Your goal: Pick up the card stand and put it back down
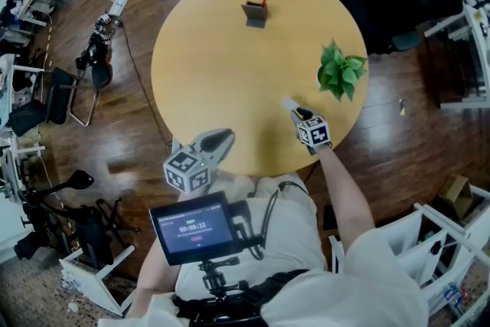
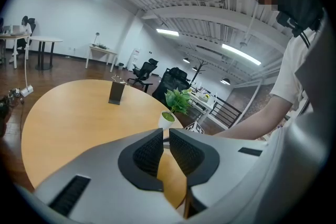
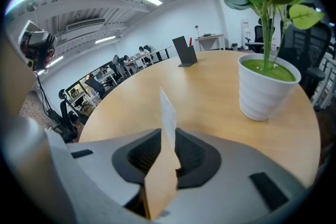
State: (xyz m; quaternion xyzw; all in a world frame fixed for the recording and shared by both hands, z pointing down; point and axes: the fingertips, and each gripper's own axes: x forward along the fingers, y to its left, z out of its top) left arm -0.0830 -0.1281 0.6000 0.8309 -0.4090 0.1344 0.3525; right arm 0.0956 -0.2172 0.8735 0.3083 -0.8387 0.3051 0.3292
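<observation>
Head view puts the card stand (image 1: 255, 12) at twelve o'clock on the round table (image 1: 222, 73), well apart from both grippers; the plant (image 1: 340, 71) sits near three o'clock. The right gripper (image 1: 289, 105), at five o'clock, pinches a thin card (image 3: 167, 118) edge-on; the left gripper (image 1: 222, 138), at seven o'clock by the rim, has its jaws nearly together with nothing between them. The empty left one looks the likelier to take the stand; it should open early, grip the stand low, lift straight and set it down flat.
</observation>
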